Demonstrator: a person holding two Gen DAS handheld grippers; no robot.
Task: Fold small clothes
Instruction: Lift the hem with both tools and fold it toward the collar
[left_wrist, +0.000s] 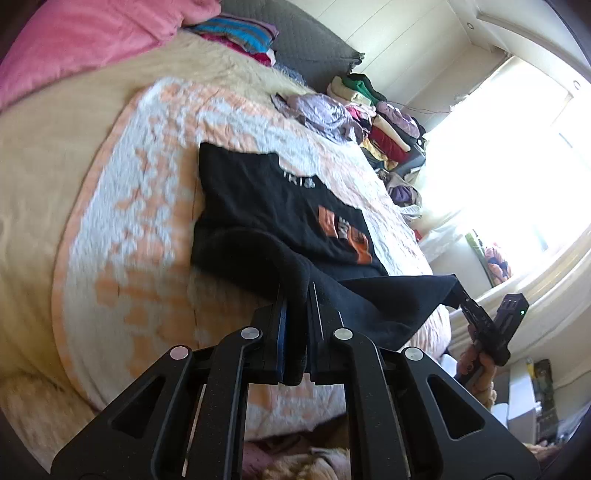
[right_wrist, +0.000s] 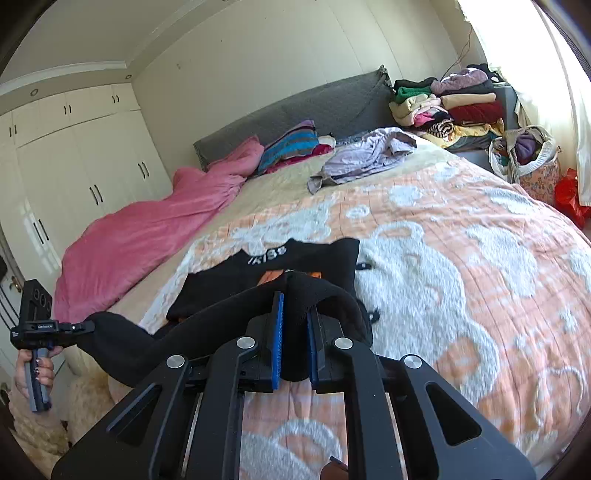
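Both tools (left_wrist: 295, 291) (right_wrist: 295, 306) clamped on blk garment (left_wrist: 258, 199).

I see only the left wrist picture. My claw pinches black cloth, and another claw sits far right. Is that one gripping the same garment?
Observer: Yes. The right wrist view shows the right claw shut on a thick fold of the same black top, squeezed between blue pads.
Operator: Who carries my claw?
Observer: A hand with painted nails holds the left claw by its grey handle.
Operator: What lies past the pink blanket?
Observer: White wardrobe doors along the wall beyond the pink blanket.
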